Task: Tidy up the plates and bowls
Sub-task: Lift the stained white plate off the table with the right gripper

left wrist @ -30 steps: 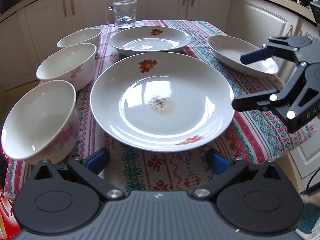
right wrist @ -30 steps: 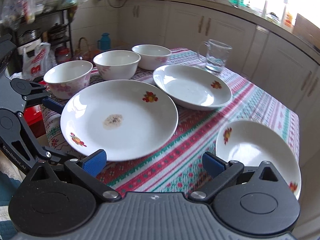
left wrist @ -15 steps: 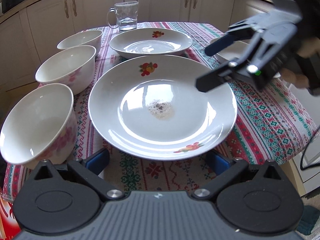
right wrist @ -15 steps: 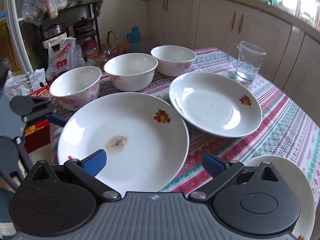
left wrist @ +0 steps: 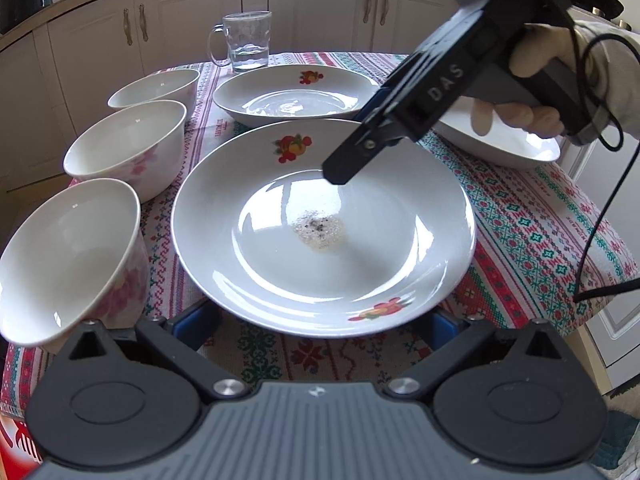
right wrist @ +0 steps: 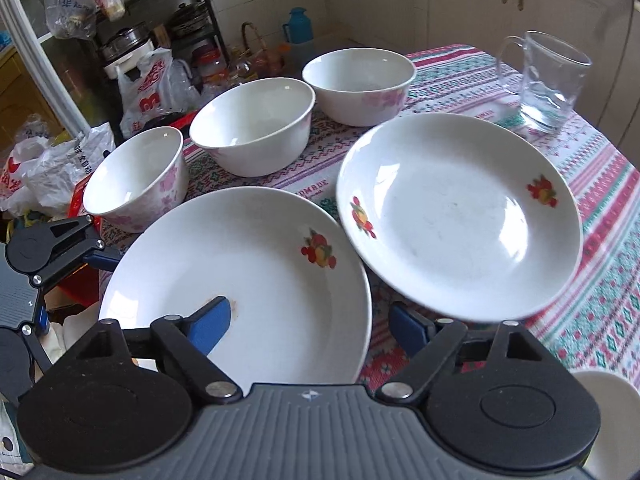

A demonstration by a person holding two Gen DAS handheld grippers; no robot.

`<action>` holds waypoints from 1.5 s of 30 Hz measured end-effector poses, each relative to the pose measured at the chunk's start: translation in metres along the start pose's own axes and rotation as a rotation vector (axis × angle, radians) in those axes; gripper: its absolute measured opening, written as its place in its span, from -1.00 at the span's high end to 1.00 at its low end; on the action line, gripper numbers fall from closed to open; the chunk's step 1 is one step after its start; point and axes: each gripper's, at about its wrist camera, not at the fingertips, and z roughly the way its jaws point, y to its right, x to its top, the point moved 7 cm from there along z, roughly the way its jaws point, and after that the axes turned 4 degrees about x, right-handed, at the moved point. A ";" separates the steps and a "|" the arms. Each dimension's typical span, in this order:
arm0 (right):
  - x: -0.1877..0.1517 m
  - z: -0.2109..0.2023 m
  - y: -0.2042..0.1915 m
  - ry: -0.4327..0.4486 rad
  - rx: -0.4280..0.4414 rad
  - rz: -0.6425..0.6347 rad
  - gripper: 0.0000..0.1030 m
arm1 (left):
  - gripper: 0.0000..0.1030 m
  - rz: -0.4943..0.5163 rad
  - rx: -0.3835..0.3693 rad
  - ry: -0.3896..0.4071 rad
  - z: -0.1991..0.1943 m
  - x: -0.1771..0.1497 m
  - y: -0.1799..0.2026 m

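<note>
A large white plate [left wrist: 324, 232] with fruit prints and a crumb stain lies at the table's near edge; it also shows in the right wrist view [right wrist: 256, 276]. A second plate [left wrist: 296, 94] [right wrist: 456, 216] lies behind it, a third [left wrist: 500, 140] at the right. Three white bowls with pink flowers [left wrist: 68, 256] [left wrist: 128, 144] [left wrist: 156, 88] stand in a row on the left. My left gripper [left wrist: 320, 324] is open at the large plate's near rim. My right gripper [right wrist: 308, 328] is open and hovers over that plate's far right part, as the left wrist view [left wrist: 360, 136] shows.
A glass mug [left wrist: 246, 42] with water stands at the far end of the patterned tablecloth [left wrist: 532, 232]. White cabinets [left wrist: 324, 4] run behind the table. Plastic bags [right wrist: 52, 164] and a shelf with pots [right wrist: 136, 36] stand on the floor beside the bowls.
My right gripper has swung from the table's right side to above the large plate. My left gripper has stayed at the plate's near rim.
</note>
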 end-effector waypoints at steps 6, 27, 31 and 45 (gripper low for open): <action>0.002 0.005 0.000 -0.007 0.034 0.016 -0.61 | -0.93 0.003 -0.006 0.006 -0.001 0.000 -0.001; 0.009 0.009 0.000 0.006 0.075 0.069 -0.61 | -0.88 0.035 -0.014 0.014 -0.003 0.002 0.003; 0.007 0.008 -0.002 0.005 0.064 0.067 -0.61 | -0.88 0.041 -0.021 0.009 -0.004 0.002 0.003; -0.001 -0.015 -0.006 0.059 0.031 0.095 -0.61 | -0.88 0.110 -0.045 0.019 -0.013 0.013 0.011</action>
